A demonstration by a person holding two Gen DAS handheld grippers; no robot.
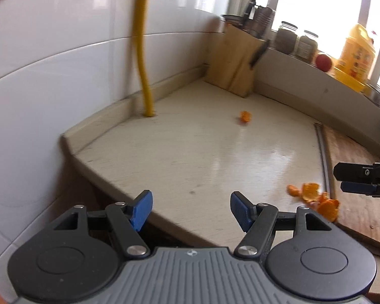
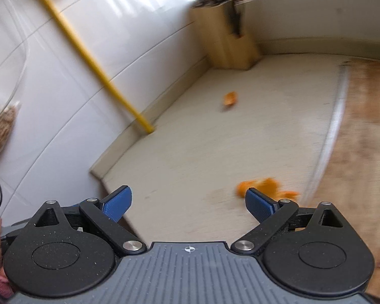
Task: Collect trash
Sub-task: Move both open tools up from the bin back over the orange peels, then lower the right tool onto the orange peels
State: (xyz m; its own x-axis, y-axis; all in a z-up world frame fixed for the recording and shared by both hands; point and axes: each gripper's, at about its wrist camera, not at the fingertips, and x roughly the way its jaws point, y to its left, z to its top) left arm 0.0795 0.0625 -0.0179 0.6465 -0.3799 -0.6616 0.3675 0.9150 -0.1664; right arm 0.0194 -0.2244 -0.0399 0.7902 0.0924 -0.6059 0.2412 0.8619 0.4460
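In the right wrist view the orange peel pile (image 2: 266,188) is blurred, and the right blue fingertip (image 2: 259,206) hides part of it. In the left wrist view the right gripper (image 1: 338,178) is cut by the right edge.

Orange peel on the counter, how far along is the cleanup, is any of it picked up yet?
Nothing looks collected yet. The left gripper and the right gripper are both open and empty. The pile of orange peel lies by the wooden board, and a single peel scrap sits farther back toward the knife block. The right gripper is closest to the pile. Both are left; no bin shows.
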